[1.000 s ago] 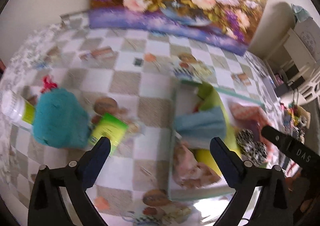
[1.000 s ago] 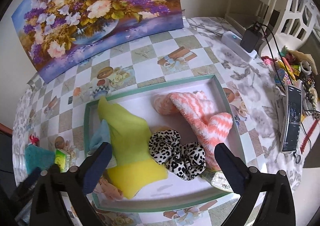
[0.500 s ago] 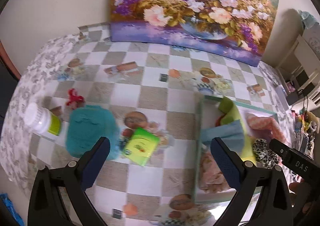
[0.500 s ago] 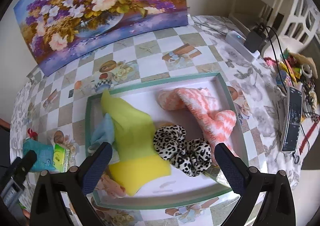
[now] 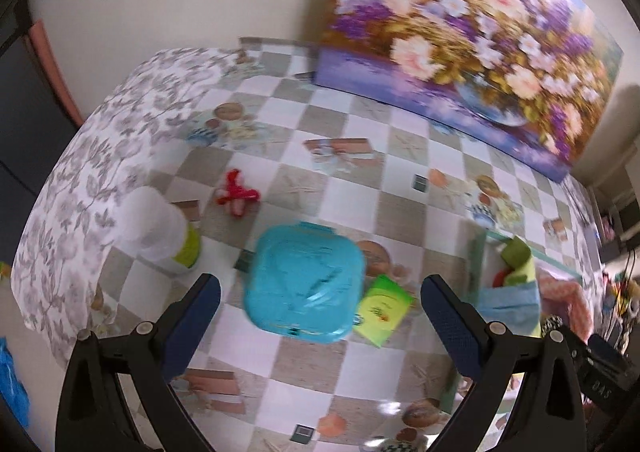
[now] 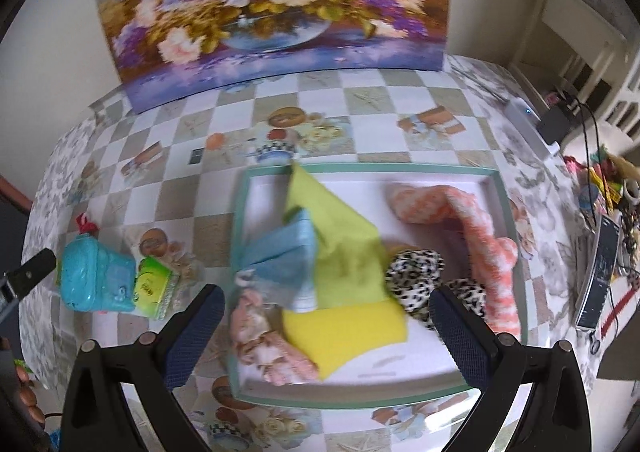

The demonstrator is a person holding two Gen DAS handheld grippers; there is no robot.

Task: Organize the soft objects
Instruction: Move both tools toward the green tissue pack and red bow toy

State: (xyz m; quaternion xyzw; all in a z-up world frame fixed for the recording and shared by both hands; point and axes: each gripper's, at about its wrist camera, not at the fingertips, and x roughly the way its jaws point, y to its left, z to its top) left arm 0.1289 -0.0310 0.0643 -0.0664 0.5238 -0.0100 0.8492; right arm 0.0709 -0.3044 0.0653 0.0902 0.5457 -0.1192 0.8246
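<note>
A green-rimmed white tray (image 6: 503, 192) holds a yellow-green cloth (image 6: 340, 244), a folded blue cloth (image 6: 280, 256), a pink-and-white sock (image 6: 480, 228), a leopard-print scrunchie (image 6: 416, 268) and a pink cloth (image 6: 264, 344). My right gripper (image 6: 324, 316) hovers open and empty above the tray's near side. My left gripper (image 5: 320, 300) is open and empty above a turquoise plastic box (image 5: 304, 284) to the left of the tray. A small red soft item (image 5: 236, 192) lies on the tablecloth beyond the box.
A green packet (image 5: 382, 308) lies against the turquoise box. A white bottle with a green label (image 5: 160, 236) stands to its left. A flower painting (image 6: 272, 12) leans on the wall. A phone (image 6: 600, 272) and clutter sit at the table's right edge.
My left gripper has swung left, away from the tray, and now faces the turquoise box. My right gripper has shifted a little; the tray now sits nearer the middle of its view.
</note>
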